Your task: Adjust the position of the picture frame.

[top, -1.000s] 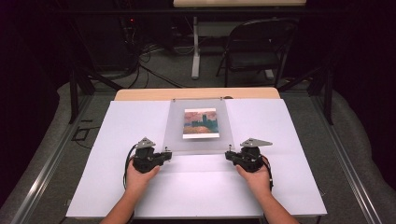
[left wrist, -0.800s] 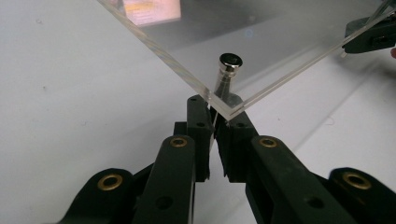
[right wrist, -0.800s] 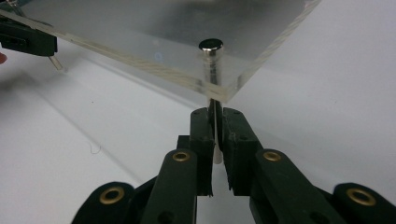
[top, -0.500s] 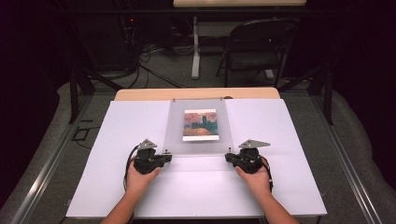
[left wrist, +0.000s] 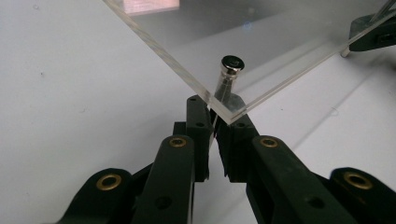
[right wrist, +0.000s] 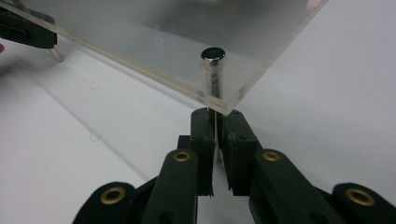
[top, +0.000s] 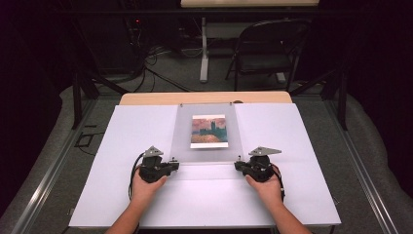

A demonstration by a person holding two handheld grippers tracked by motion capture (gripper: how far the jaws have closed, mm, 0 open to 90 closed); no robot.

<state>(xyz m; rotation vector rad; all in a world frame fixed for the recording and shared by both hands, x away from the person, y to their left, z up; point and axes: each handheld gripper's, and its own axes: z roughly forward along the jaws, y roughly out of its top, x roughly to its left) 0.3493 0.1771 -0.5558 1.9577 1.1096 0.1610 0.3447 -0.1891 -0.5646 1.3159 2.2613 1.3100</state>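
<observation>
My left tool (top: pixel 171 165) and right tool (top: pixel 239 165) each clamp a near corner of the acrylic panel (top: pixel 207 153), beside its metal standoffs (left wrist: pixel 230 70). Pads are partly hidden under the panel edge. The picture (top: pixel 209 131) beneath it is blurry, above the table (top: pixel 292 126).

Left hand-held gripper (top: pixel 171 165) and right hand-held gripper (top: pixel 239 165) both clamped.

High view: fixed above person's side, looks fwd and down over whole white table (top: pixel 122 146), fairly far. Left and right gripper views: low, v. close, each looking along own black jaws at one near corner of clear acrylic panel (top: pixel 207 131). All three share that panel's near edge.
</observation>
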